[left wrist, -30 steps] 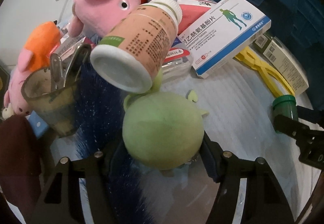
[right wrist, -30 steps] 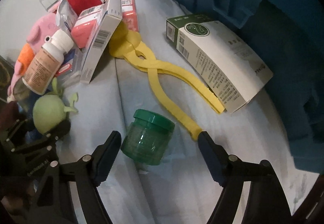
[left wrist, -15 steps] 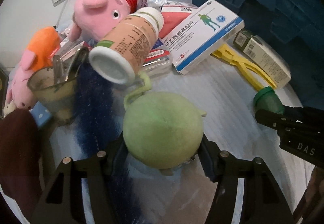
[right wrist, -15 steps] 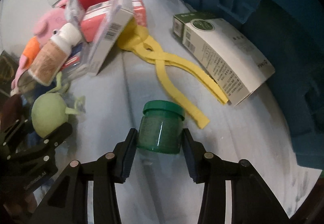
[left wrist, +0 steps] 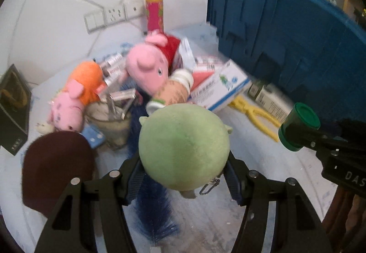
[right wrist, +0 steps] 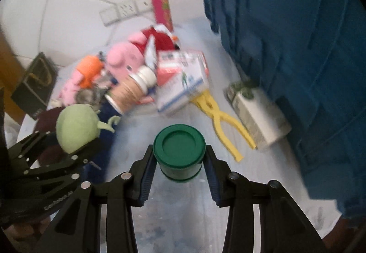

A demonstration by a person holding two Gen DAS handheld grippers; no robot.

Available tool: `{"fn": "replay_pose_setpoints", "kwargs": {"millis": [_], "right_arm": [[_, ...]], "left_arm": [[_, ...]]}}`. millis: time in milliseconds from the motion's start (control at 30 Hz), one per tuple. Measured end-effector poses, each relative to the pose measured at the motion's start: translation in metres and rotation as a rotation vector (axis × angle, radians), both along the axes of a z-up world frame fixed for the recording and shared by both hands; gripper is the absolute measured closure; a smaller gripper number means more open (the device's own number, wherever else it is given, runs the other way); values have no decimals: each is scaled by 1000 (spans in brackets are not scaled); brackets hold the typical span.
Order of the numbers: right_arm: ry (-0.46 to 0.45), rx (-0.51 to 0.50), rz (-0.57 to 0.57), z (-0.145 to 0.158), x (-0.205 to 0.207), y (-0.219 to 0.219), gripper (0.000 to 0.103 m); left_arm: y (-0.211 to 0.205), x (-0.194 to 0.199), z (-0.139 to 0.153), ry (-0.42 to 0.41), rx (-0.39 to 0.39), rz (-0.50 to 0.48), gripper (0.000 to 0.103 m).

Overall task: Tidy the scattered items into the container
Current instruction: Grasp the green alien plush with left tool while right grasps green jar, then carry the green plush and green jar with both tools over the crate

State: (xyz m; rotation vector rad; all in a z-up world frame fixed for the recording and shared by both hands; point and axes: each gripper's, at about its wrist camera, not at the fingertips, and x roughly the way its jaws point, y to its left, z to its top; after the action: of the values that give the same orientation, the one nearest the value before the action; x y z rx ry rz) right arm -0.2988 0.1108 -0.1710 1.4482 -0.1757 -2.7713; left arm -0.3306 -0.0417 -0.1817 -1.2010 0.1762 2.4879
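My left gripper [left wrist: 183, 172] is shut on a round green plush toy [left wrist: 183, 147] and holds it above the table. It also shows at the left of the right wrist view [right wrist: 75, 127]. My right gripper [right wrist: 179, 161] is shut on a green lidded jar [right wrist: 178, 150], lifted off the table. The jar also shows at the right of the left wrist view [left wrist: 299, 129]. The blue crate [right wrist: 297, 47] stands at the right, tall beside both grippers.
A pile lies behind: pink pig plush [left wrist: 146, 69], orange plush [left wrist: 84, 79], pill bottle [left wrist: 173, 92], blue-white medicine box [left wrist: 219, 90], yellow tongs [right wrist: 219, 115], green-white box [right wrist: 258, 113], a glass cup [left wrist: 112, 120], a dark red cap [left wrist: 57, 168] and a blue brush [left wrist: 155, 214].
Both grippers rose from the table with their loads. The right gripper closed on the jar and lifted it. The pile now sits lower and farther away.
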Motion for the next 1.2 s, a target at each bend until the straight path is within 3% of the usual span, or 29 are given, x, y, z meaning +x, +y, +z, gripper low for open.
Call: {"fn": "replay_pose_setpoints", "kwargs": {"millis": [167, 333, 500, 633, 800, 1100, 1133, 1200], "right_arm": [[112, 38, 30, 59, 15, 1, 62], [264, 64, 64, 129, 31, 19, 62], [426, 95, 81, 206, 50, 76, 62], [490, 128, 46, 241, 60, 137, 62], [493, 143, -16, 255, 69, 215, 62], [459, 116, -116, 242, 79, 316, 62], [459, 113, -124, 240, 80, 322, 62], [458, 107, -140, 237, 83, 335, 54]], "left_arm": [[-3, 15, 52, 104, 40, 9, 42], [20, 23, 105, 210, 70, 24, 42], [79, 25, 159, 295, 108, 27, 42], [140, 26, 191, 316, 116, 2, 42], [220, 21, 221, 296, 118, -55, 42], [328, 20, 244, 296, 85, -164, 41], [336, 21, 244, 296, 82, -177, 38], [348, 24, 244, 301, 71, -181, 16]]}}
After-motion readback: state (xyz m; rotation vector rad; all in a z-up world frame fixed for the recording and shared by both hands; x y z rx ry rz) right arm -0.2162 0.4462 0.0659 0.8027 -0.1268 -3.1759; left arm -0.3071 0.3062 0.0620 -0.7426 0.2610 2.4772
